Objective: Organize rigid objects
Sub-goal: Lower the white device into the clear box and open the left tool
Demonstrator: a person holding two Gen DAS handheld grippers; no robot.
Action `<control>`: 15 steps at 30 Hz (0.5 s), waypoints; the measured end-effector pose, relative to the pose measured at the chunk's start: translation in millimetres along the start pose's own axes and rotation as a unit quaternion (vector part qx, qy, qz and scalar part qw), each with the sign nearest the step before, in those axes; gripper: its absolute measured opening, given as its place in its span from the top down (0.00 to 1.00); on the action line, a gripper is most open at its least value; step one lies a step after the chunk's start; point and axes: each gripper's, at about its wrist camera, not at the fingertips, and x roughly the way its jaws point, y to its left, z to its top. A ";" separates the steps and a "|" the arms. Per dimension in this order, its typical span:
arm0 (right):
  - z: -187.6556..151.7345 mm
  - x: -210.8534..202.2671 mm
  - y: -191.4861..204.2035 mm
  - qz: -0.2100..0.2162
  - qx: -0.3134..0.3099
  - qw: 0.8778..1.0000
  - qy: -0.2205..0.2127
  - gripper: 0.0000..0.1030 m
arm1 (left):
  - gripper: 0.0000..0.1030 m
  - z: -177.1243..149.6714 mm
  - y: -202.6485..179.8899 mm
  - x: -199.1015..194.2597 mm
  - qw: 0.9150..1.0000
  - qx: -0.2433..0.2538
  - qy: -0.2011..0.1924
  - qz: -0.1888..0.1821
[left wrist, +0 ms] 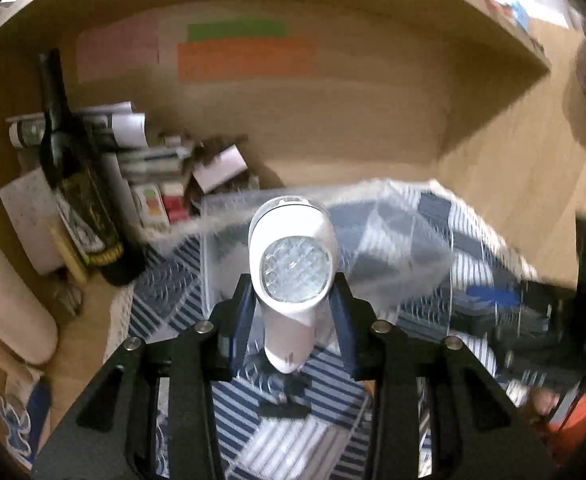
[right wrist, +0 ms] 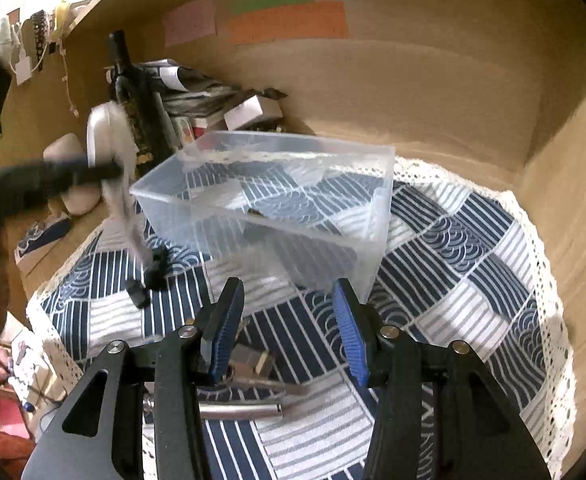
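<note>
My left gripper (left wrist: 293, 292) is shut on a white hair dryer (left wrist: 293, 256), held upright with its round grille facing the camera, in front of a clear plastic box (left wrist: 373, 232). In the right wrist view the clear box (right wrist: 277, 204) sits on a blue-and-white patterned cloth (right wrist: 473, 248). The dryer (right wrist: 109, 168) shows blurred at the box's left, its black cord and plug (right wrist: 149, 276) trailing on the cloth. My right gripper (right wrist: 289, 300) is open and empty, just in front of the box. Metal objects (right wrist: 245, 408) lie on the cloth under it.
A dark wine bottle (left wrist: 81, 184) stands at the left by stacked papers and small boxes (left wrist: 161, 168). A white jug (left wrist: 9, 304) sits further left. Wooden desk walls (right wrist: 433, 80) enclose the back and right. Coloured paper strips (left wrist: 245, 56) are stuck on the back wall.
</note>
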 end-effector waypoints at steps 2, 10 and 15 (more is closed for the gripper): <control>-3.4 3.0 -2.4 0.000 0.005 1.000 0.007 0.58 | 0.64 16.7 5.1 3.9 1.000 -0.006 -0.004 0.002; -7.8 8.8 -10.1 0.005 0.017 1.000 0.012 0.58 | 0.64 63.7 8.7 21.9 1.000 0.002 -0.018 0.020; -9.9 11.3 -15.4 0.009 0.026 0.999 0.016 0.58 | 0.64 66.4 0.4 56.3 0.998 0.038 0.009 0.042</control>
